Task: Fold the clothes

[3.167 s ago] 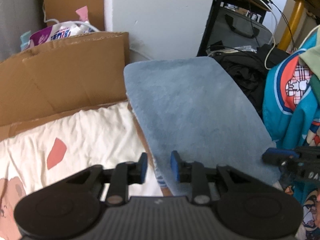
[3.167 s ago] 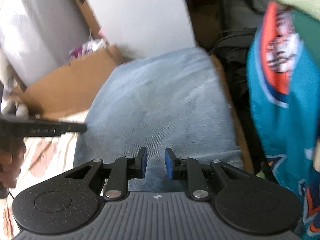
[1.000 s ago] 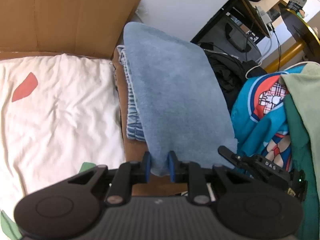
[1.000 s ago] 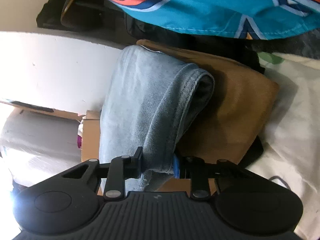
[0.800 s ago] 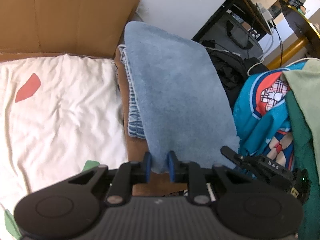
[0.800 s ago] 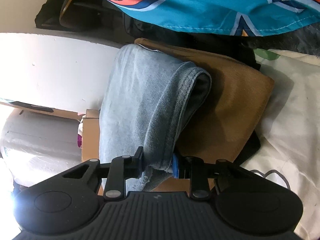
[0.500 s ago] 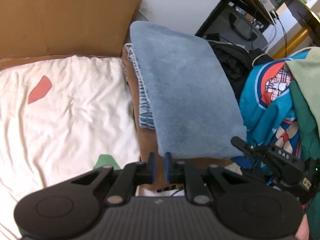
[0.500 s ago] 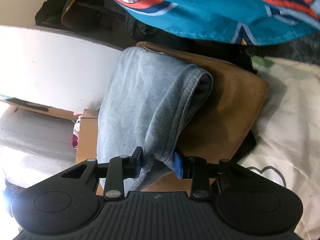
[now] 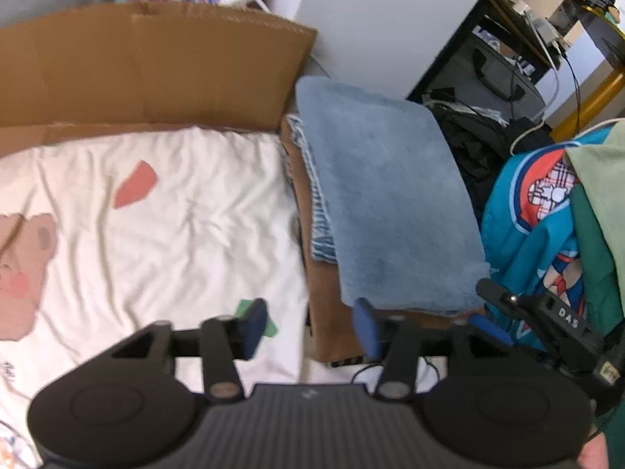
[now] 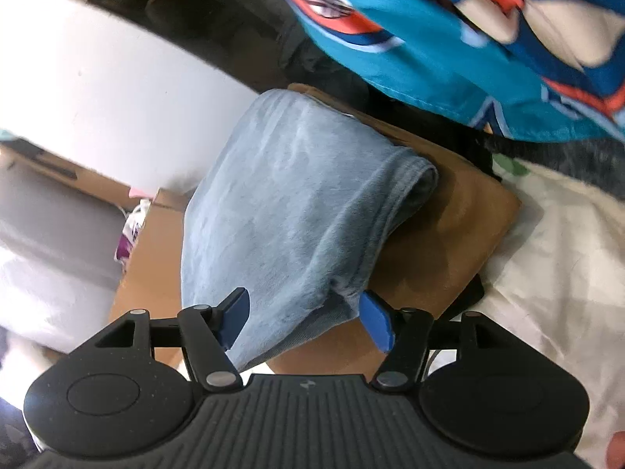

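- Two tools, both with jaws opening: the left tool (image 9: 308,326) holds nothing, clear of the cloth.
- Folded blue garment (image 9: 386,203) rests on a brown folded stack (image 10: 449,234) beside the bed sheet (image 9: 175,215), apparently set down as finished.
- Right tool (image 10: 302,318) straddles the garment's corner, pads off it, likely releasing.

White letters "DAS" stand on the black plastic right gripper (image 9: 562,324) in the left wrist view; nothing else is legible.
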A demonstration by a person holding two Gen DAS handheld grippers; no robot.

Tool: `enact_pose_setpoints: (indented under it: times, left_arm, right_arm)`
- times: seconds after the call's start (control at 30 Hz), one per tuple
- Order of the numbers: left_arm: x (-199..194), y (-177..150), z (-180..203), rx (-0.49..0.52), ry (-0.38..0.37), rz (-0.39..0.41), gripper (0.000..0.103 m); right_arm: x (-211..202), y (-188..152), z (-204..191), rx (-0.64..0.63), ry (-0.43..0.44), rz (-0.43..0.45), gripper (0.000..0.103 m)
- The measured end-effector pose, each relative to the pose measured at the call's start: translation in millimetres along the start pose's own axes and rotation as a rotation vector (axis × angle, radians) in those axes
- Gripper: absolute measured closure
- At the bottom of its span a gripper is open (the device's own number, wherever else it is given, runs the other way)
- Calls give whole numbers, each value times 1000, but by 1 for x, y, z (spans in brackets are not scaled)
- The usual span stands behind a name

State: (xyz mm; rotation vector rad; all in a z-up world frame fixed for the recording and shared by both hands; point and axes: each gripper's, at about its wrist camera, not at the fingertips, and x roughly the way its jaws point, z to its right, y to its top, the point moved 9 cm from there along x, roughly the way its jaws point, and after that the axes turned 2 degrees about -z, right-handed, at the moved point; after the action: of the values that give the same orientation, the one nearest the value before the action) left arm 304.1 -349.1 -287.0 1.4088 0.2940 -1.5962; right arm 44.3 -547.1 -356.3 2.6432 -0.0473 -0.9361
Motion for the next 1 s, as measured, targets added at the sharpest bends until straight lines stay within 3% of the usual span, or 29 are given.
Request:
enact_pose_setpoints:
  times: [0.27, 0.4, 0.5, 0.8, 1.0]
  left_arm:
    - [-46, 6, -6, -5, 73, 16, 31]
    - [-70, 6, -11, -30, 114, 16, 15]
    - [-93, 7, -15, -42, 145, 31, 9]
    - [-158, 4, -34, -95, 219, 9, 5]
    - [-217, 0, -53, -154, 284, 42, 5]
  right_arm:
    - [-22, 5, -38, -104, -114, -26, 14]
    - [-30, -2, -63, -237, -189, -93, 12]
    - [-40, -6, -78, -304, -219, -122, 11]
    - [-73, -6, -119, -392, -284, -172, 3]
    - [-94, -14, -147, -436, -287, -227, 2]
